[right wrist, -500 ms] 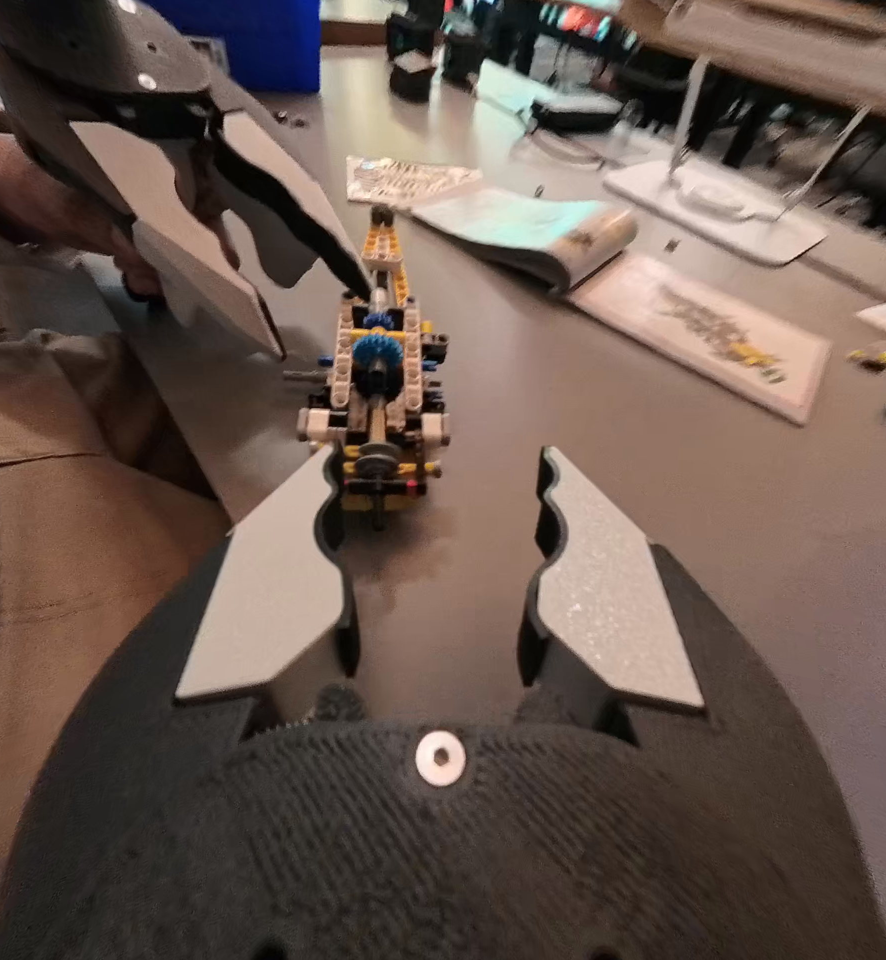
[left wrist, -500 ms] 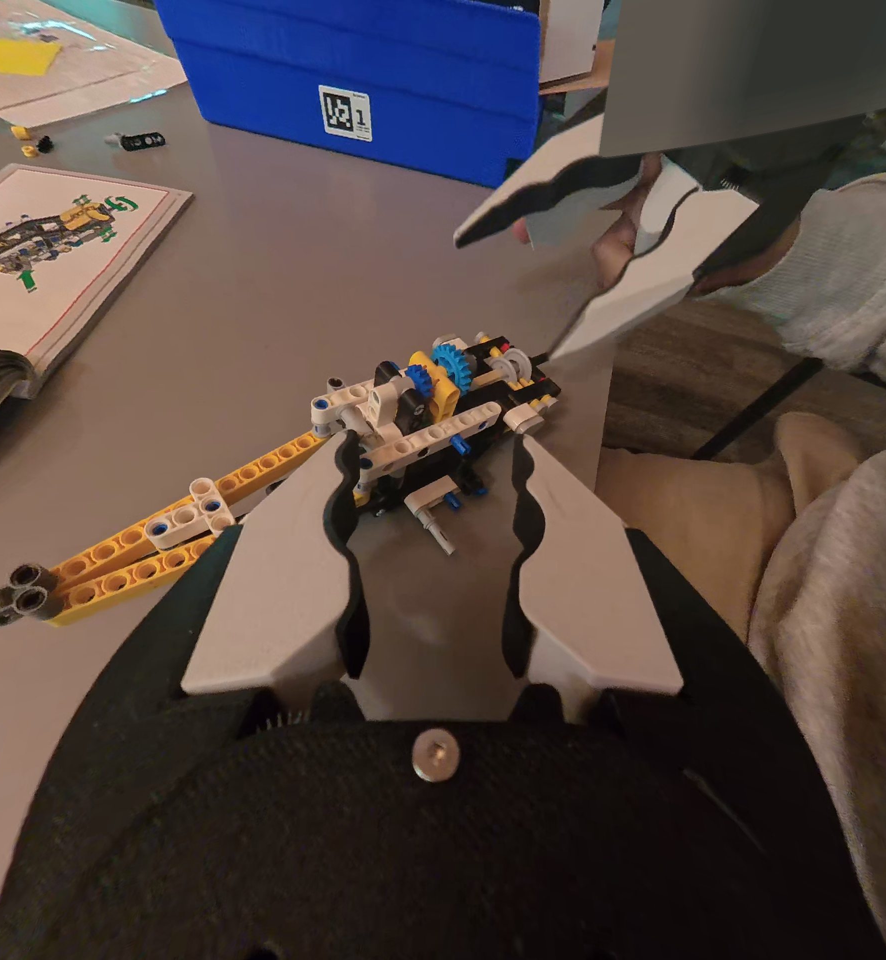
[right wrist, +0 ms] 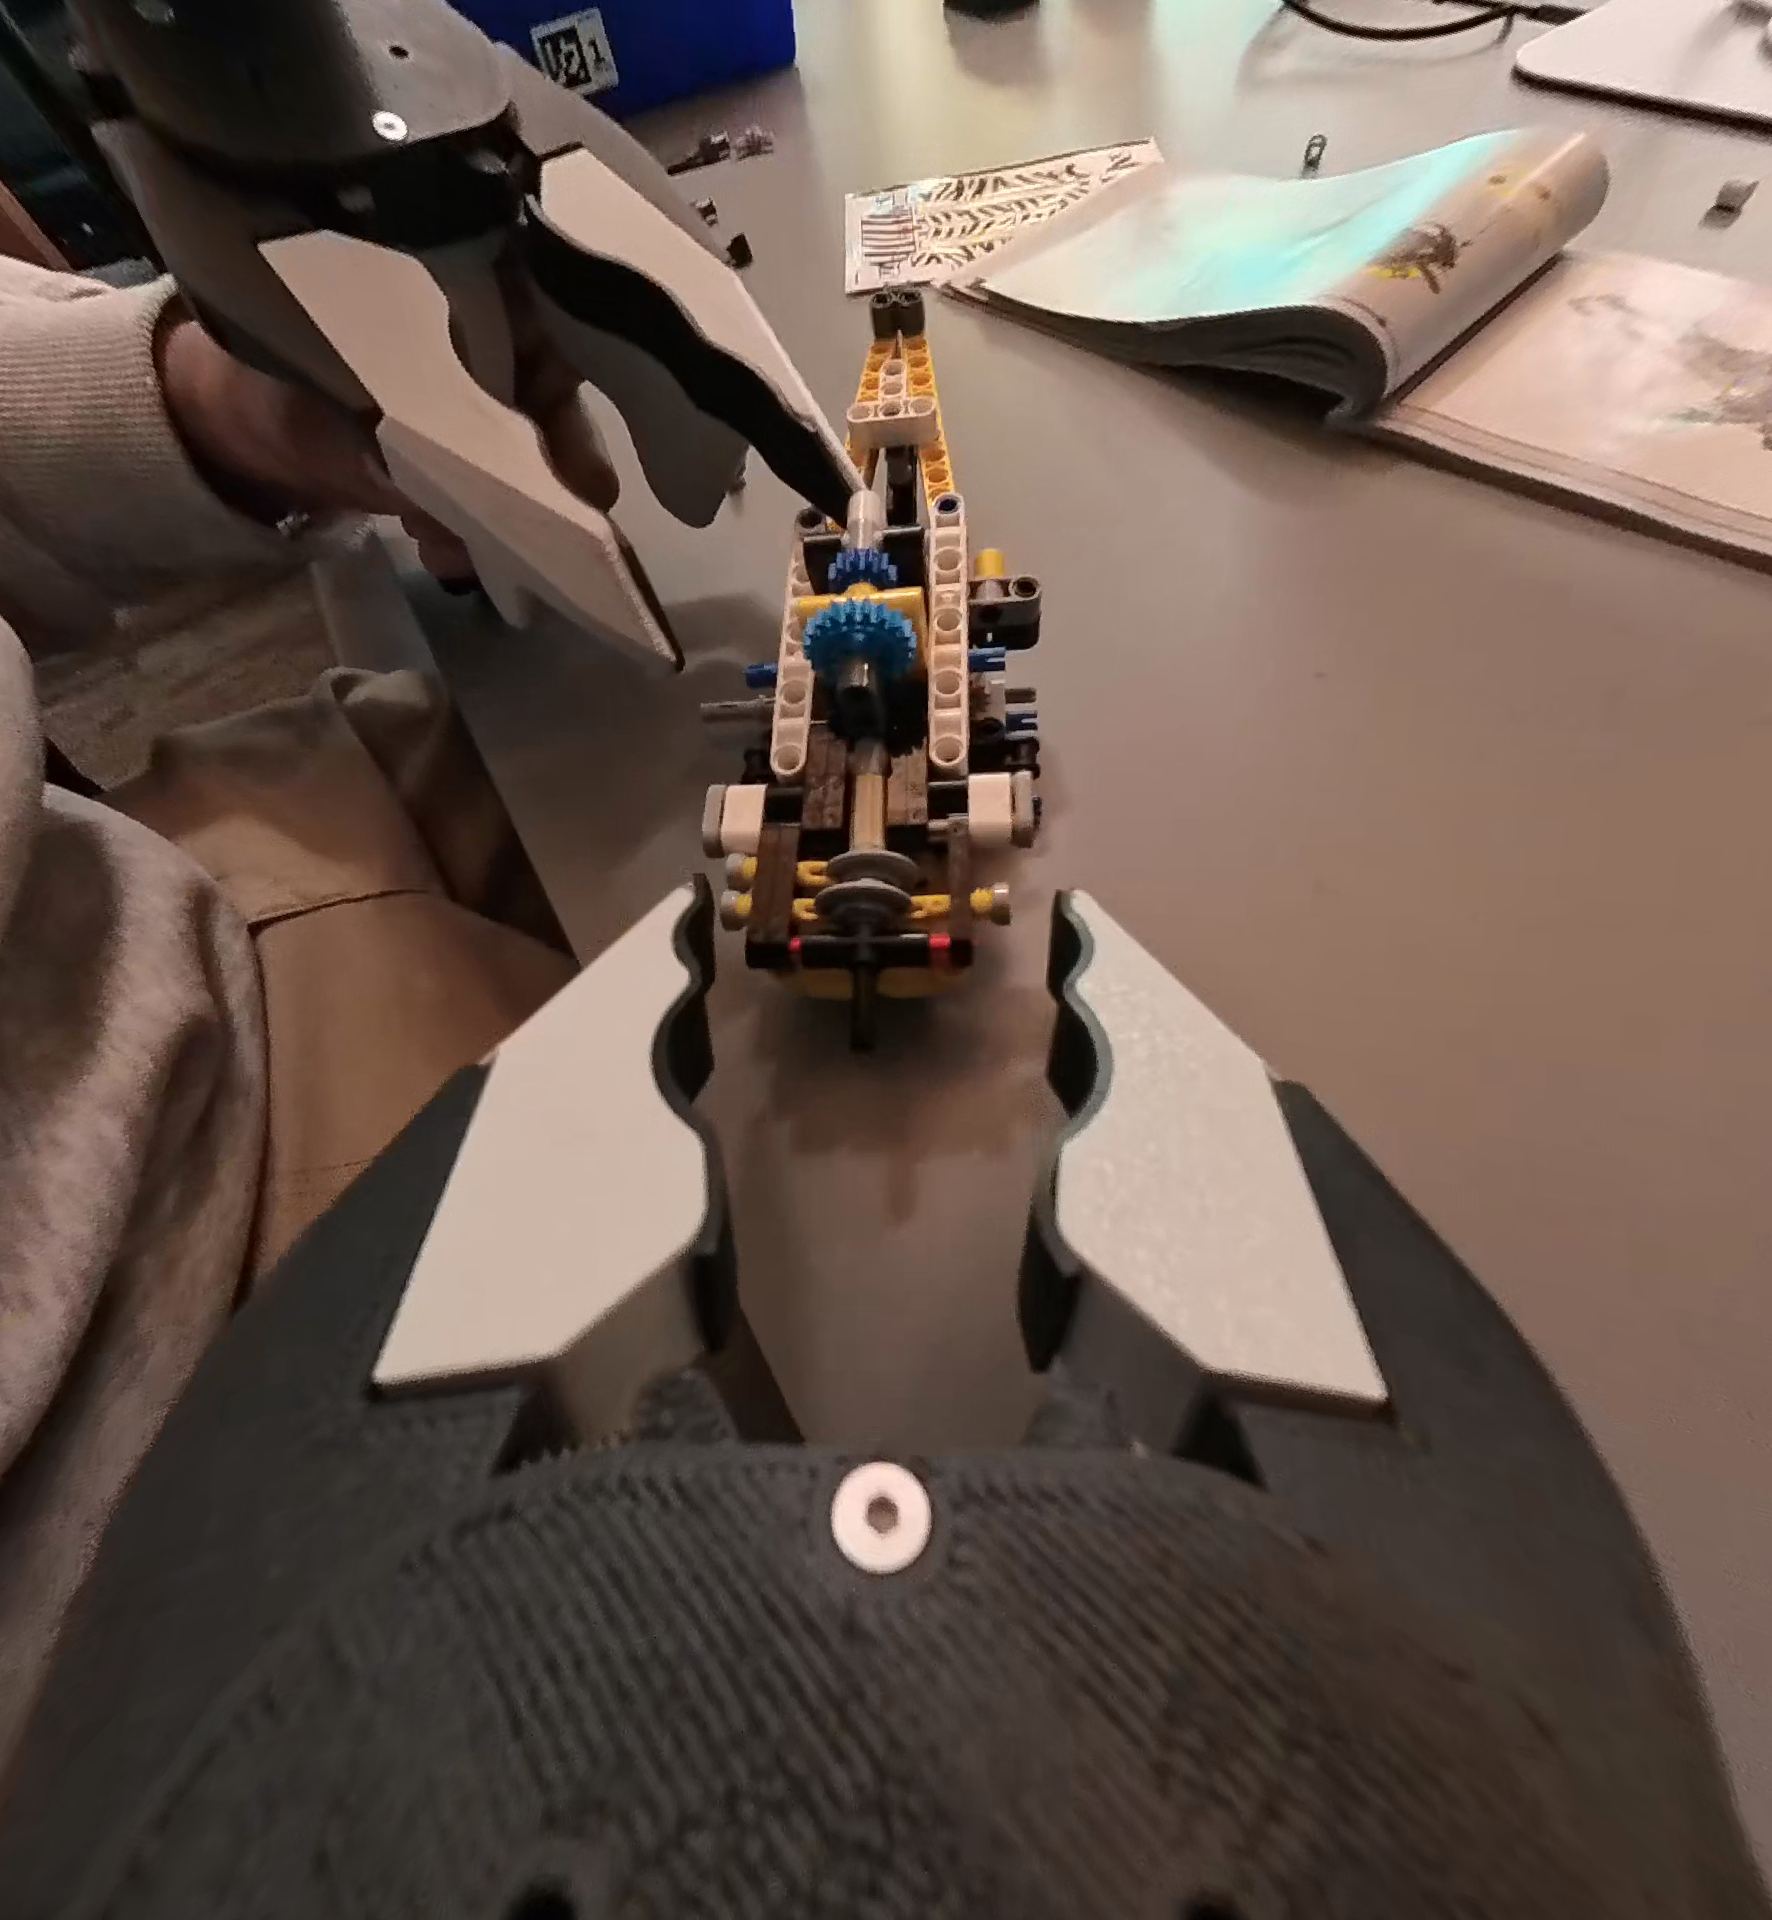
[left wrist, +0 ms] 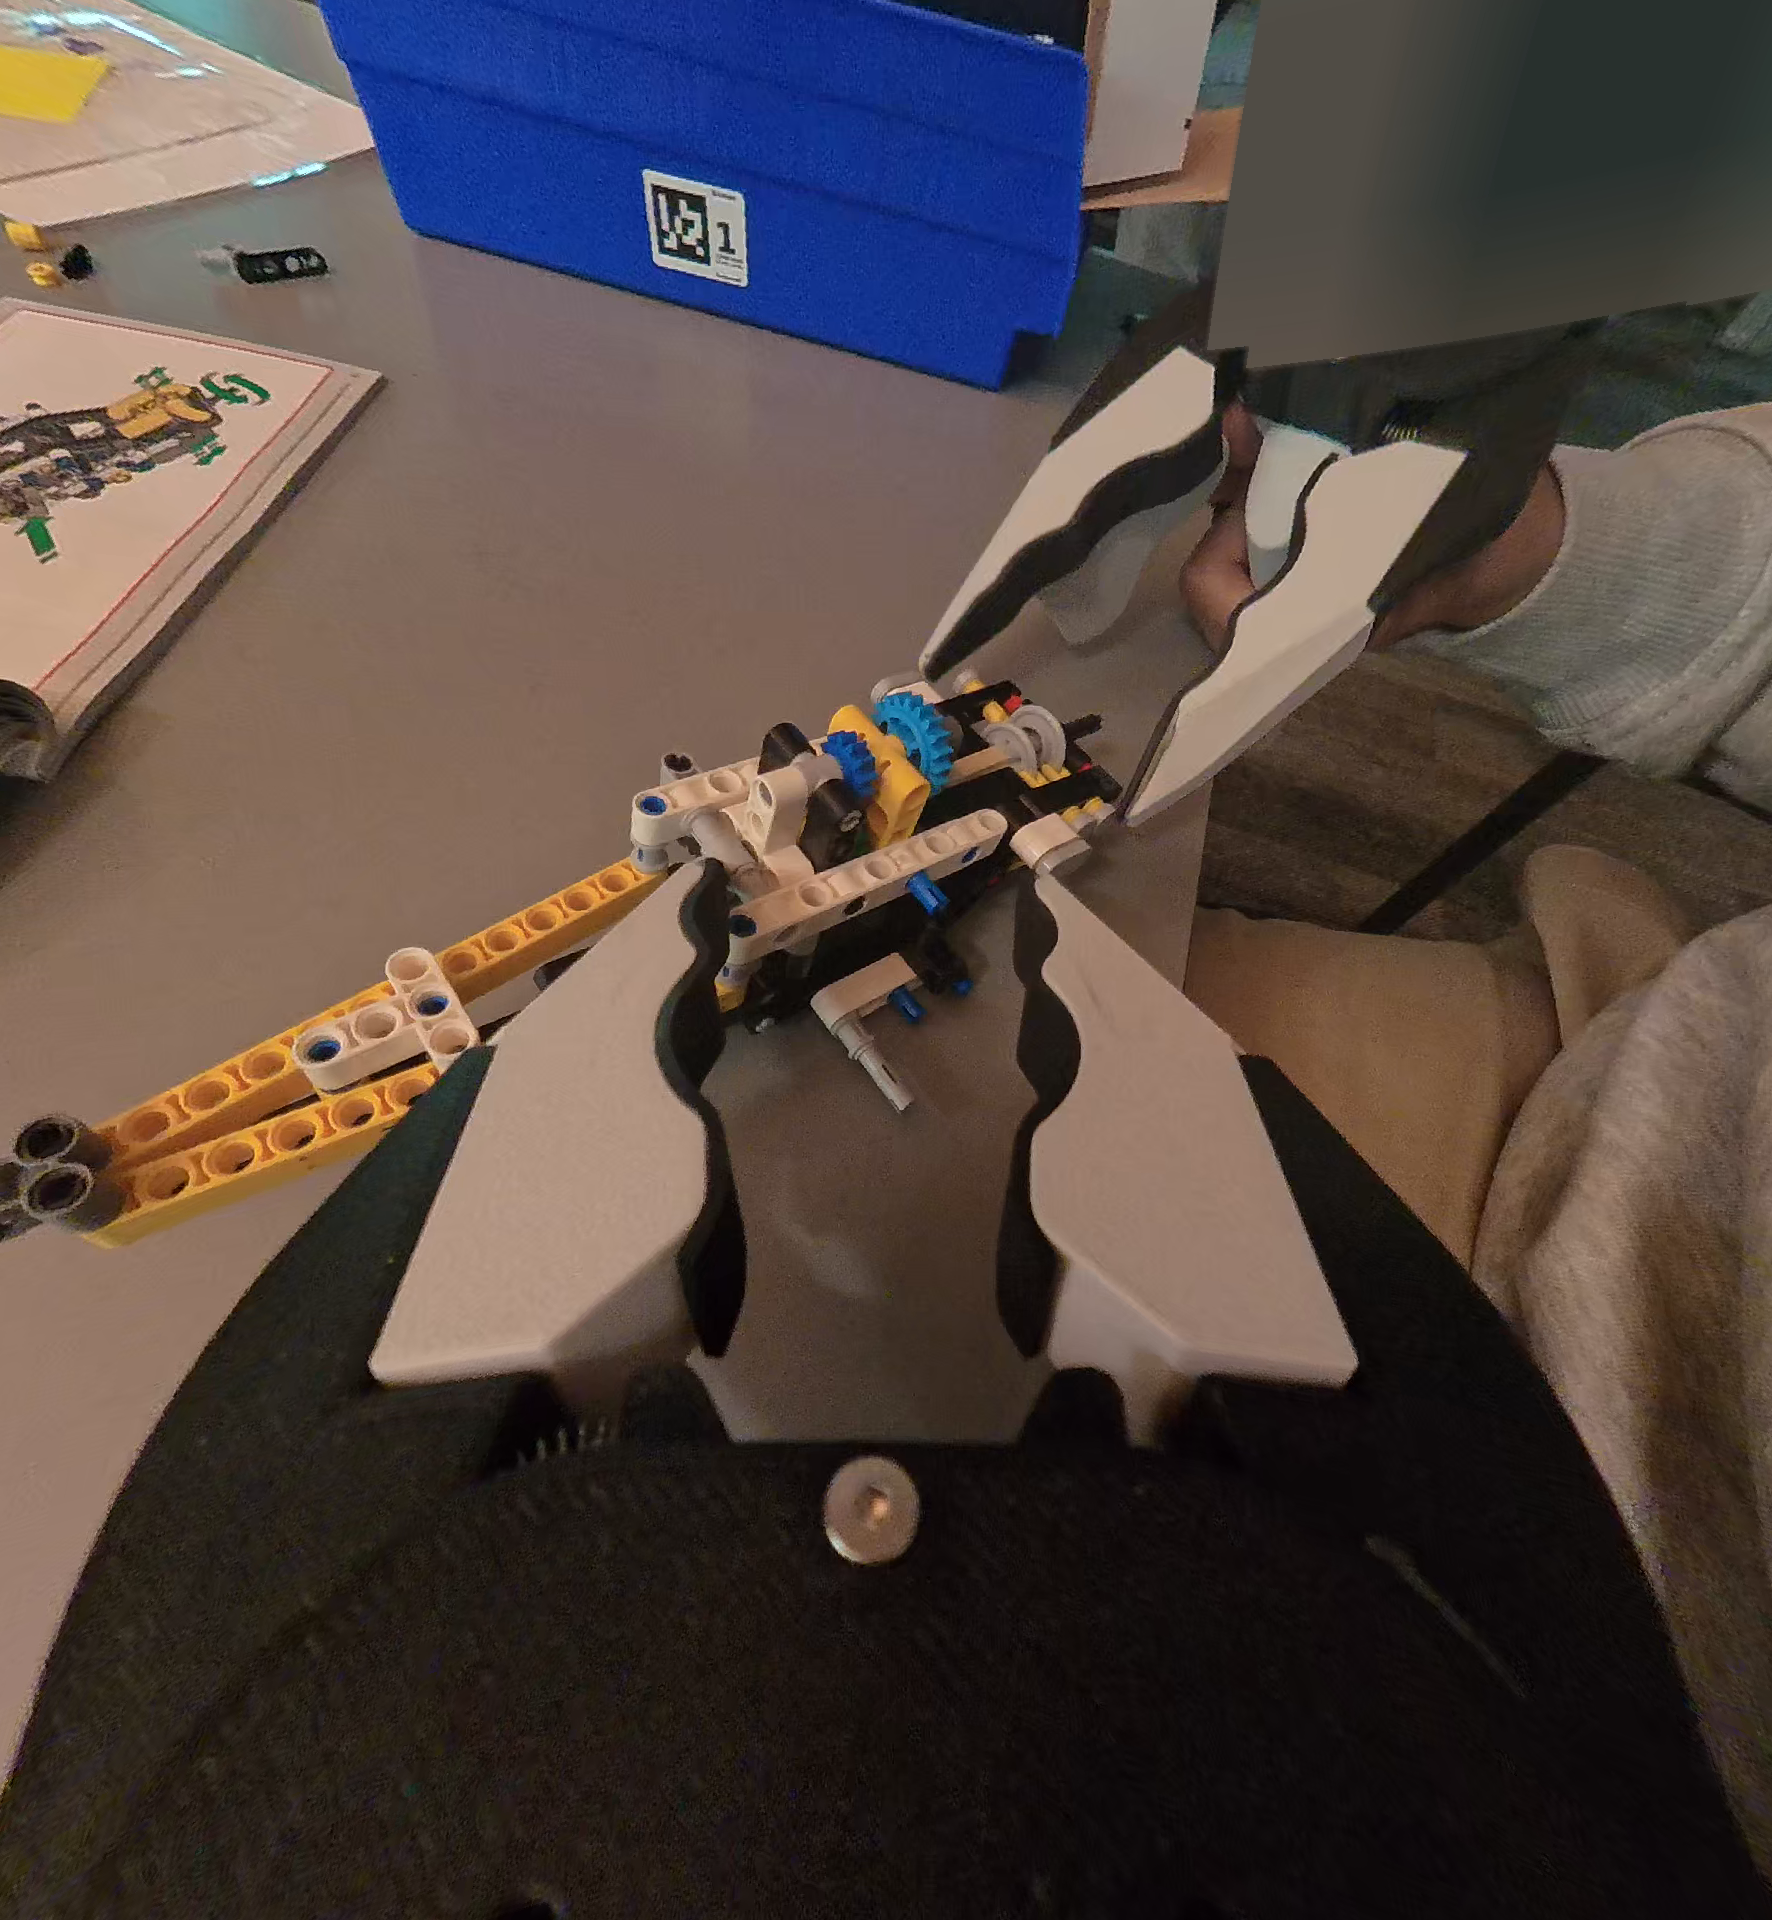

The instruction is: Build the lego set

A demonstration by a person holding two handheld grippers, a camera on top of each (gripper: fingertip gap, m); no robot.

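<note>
A part-built lego model (left wrist: 840,821) lies on the grey table (left wrist: 549,582), with a long yellow beam arm, white beams and blue gears. My left gripper (left wrist: 866,904) is open, its tips either side of the model's middle on the near side. My right gripper (left wrist: 1027,743) is open at the model's far end. In the right wrist view the model (right wrist: 871,727) lies lengthwise and its near end sits between the open tips of my right gripper (right wrist: 877,904). My left gripper (right wrist: 757,577) shows open at the upper left, one tip by the white beams. Neither gripper holds anything.
A blue bin (left wrist: 716,156) stands at the back. An open instruction booklet (left wrist: 113,499) lies left; it also shows in the right wrist view (right wrist: 1277,270) beside a sticker sheet (right wrist: 996,208). Small loose parts (left wrist: 258,262) lie near the bin. The table edge (left wrist: 1194,831) runs by the person's lap.
My right gripper has come down and closer, so its open tips now flank the model's end. My left gripper and the model have hardly moved.
</note>
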